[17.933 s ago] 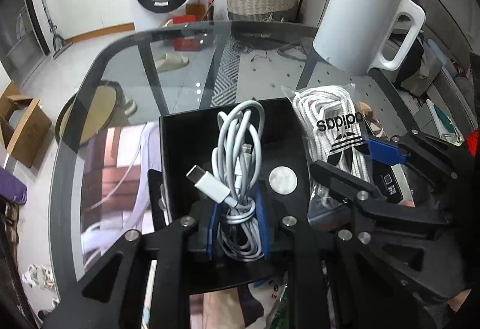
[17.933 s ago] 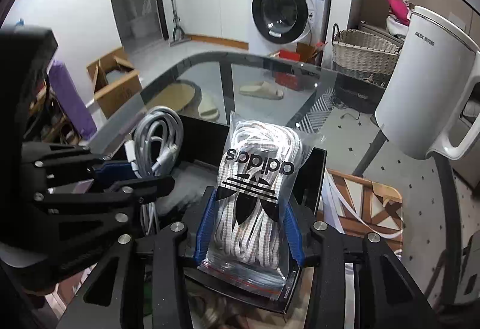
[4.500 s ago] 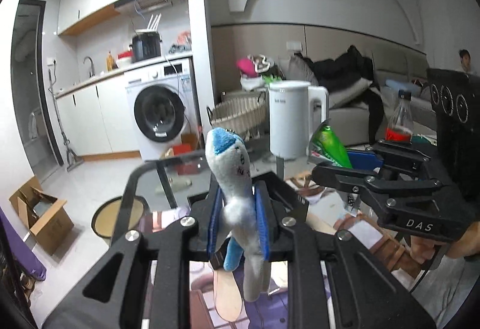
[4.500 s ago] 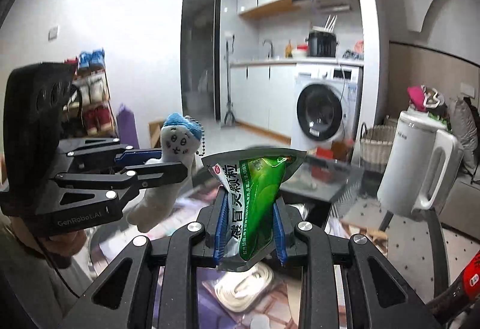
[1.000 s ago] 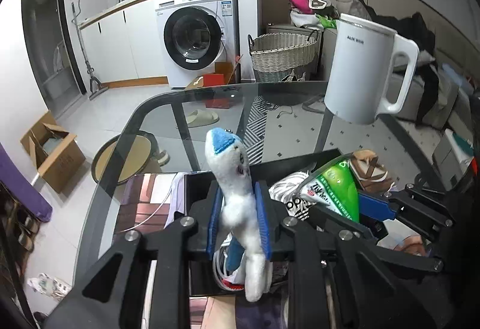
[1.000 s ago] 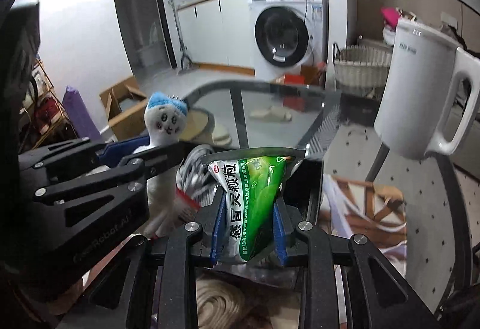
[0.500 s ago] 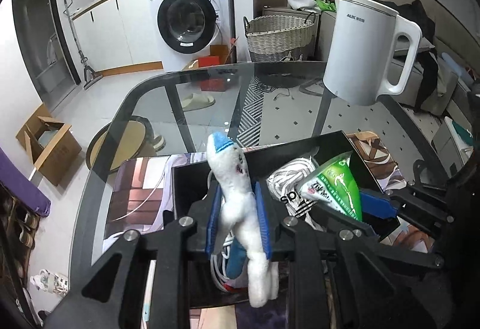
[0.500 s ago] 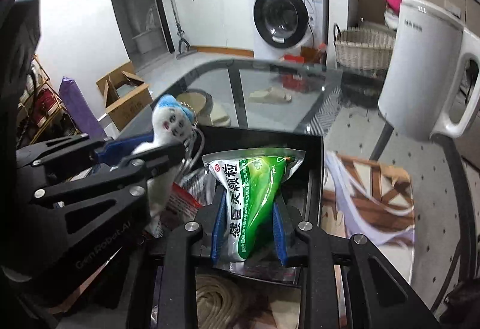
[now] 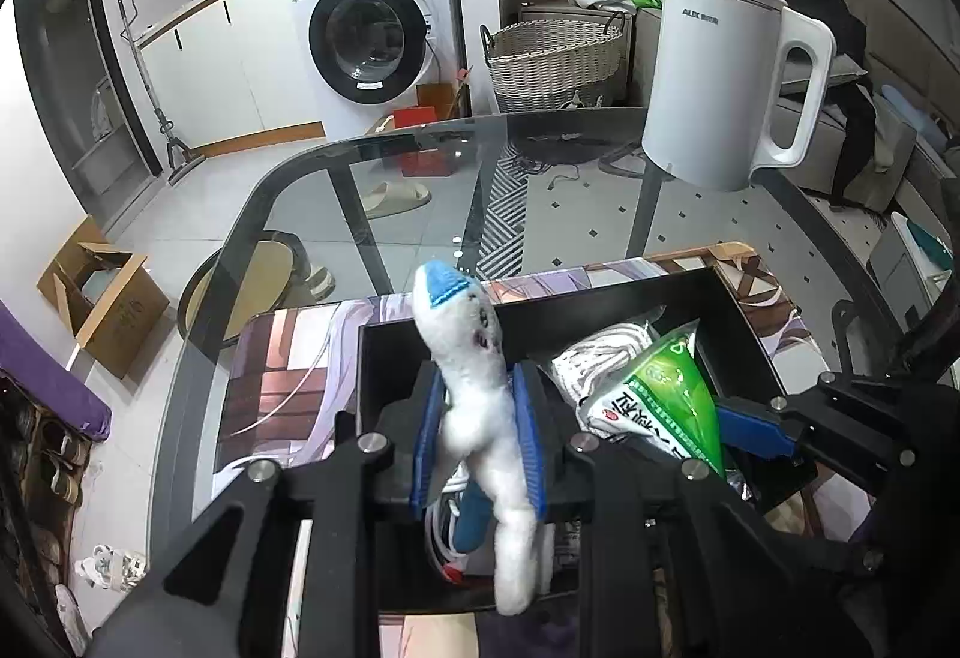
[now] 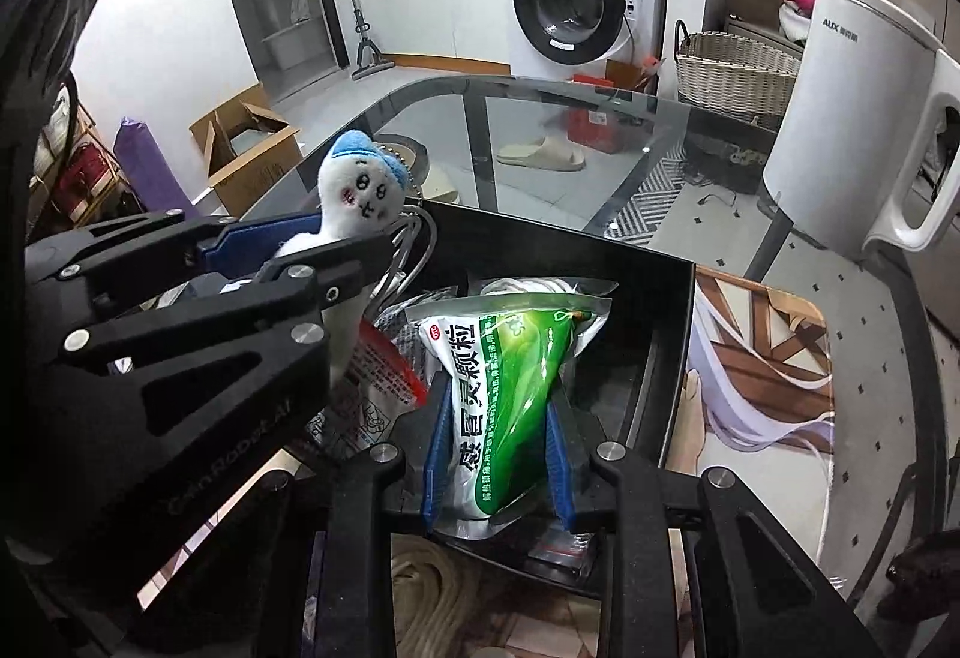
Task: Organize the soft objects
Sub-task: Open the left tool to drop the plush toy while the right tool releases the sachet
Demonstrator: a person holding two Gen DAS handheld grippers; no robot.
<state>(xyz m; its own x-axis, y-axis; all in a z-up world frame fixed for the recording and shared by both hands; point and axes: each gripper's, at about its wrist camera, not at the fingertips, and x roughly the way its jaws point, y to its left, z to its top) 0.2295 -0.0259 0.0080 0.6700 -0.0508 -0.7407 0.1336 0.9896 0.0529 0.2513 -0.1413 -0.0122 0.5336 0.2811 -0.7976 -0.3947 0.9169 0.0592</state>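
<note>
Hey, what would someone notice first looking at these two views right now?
Probably the white plush toy with a blue cap, pinched upright in the left tool over the black tray. Beside it, the right tool grips a green sachet above the same tray. A white kettle stands at the glass table's far edge.

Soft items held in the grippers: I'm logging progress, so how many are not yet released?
2. The plush toy is clamped in the left gripper; the green pouch is clamped in the right gripper, both over the black box.

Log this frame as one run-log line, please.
left gripper: shut on plush toy | right gripper: shut on green packet | both over black box | not released
</note>
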